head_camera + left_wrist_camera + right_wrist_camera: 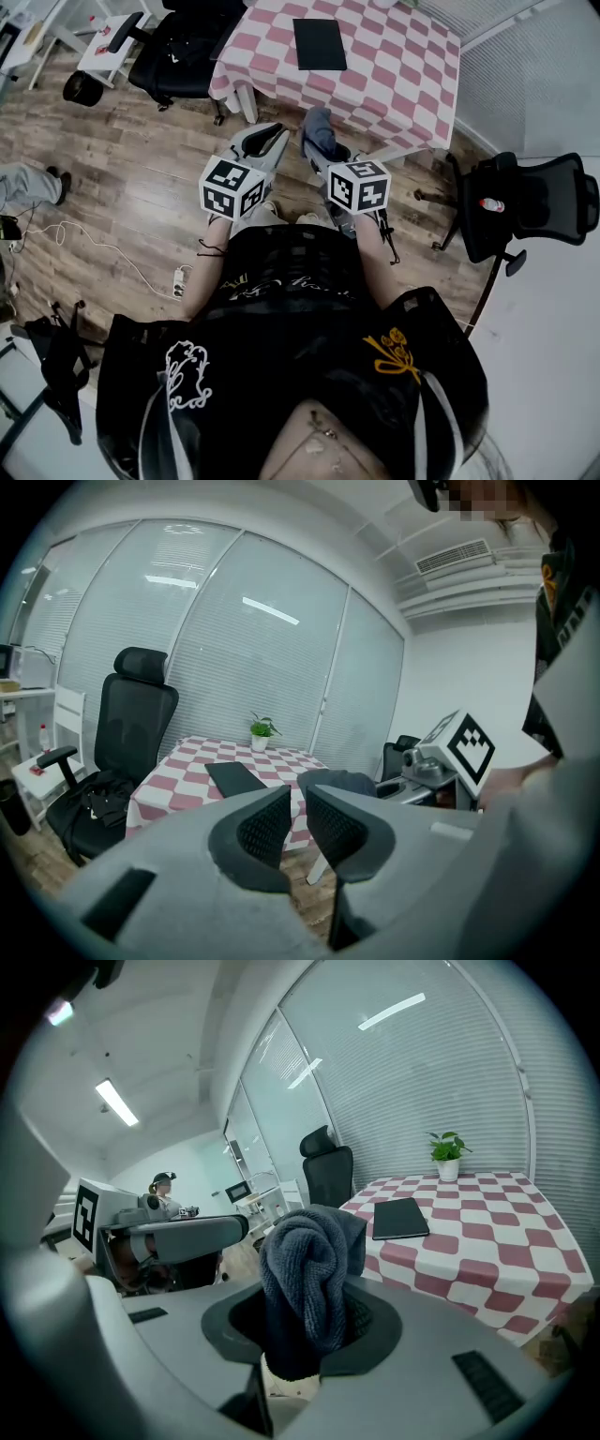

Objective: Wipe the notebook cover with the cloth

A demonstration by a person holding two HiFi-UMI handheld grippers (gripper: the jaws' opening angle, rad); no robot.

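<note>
Right gripper (pixel 305 1326) pinching a bunched dark grey-blue cloth (pixel 309 1269); the wad sticks up past the jaws. Left gripper (pixel 298 803) nearly closed, thin gap, nothing in it. Both held side by side over the wood floor (pixel 141 187), short of the table (pixel 394 75). Notebook (pixel 319 44): 1 plain black closed cover, lying flat on the pink-white check cloth, well apart from both grippers. Long axis runs away from the person, short edge toward them.
</note>
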